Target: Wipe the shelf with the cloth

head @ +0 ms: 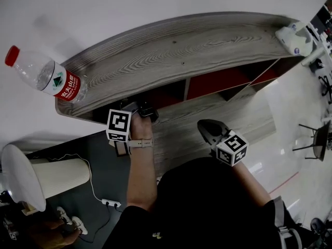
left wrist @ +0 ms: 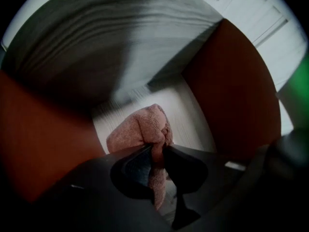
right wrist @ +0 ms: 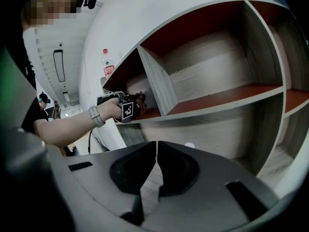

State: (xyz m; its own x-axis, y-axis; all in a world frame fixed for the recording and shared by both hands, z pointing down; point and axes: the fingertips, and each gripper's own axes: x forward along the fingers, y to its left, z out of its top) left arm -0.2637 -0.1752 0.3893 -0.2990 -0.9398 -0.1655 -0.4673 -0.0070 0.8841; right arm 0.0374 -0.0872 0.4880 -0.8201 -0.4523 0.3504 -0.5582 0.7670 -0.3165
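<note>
A pinkish cloth is bunched up and pinched in my left gripper, which is shut on it. The cloth rests on the pale wood-grain floor of a shelf compartment with red walls. In the head view my left gripper reaches under the top board of the curved wooden shelf, which hides its tips. The right gripper view shows the left gripper inside the upper left compartment. My right gripper hangs in front of the shelf, lower down, jaws shut on nothing.
A water bottle lies at the left end of the shelf top and a white object at the right end. A white round stand and a power strip are on the floor to my left. Other compartments look bare.
</note>
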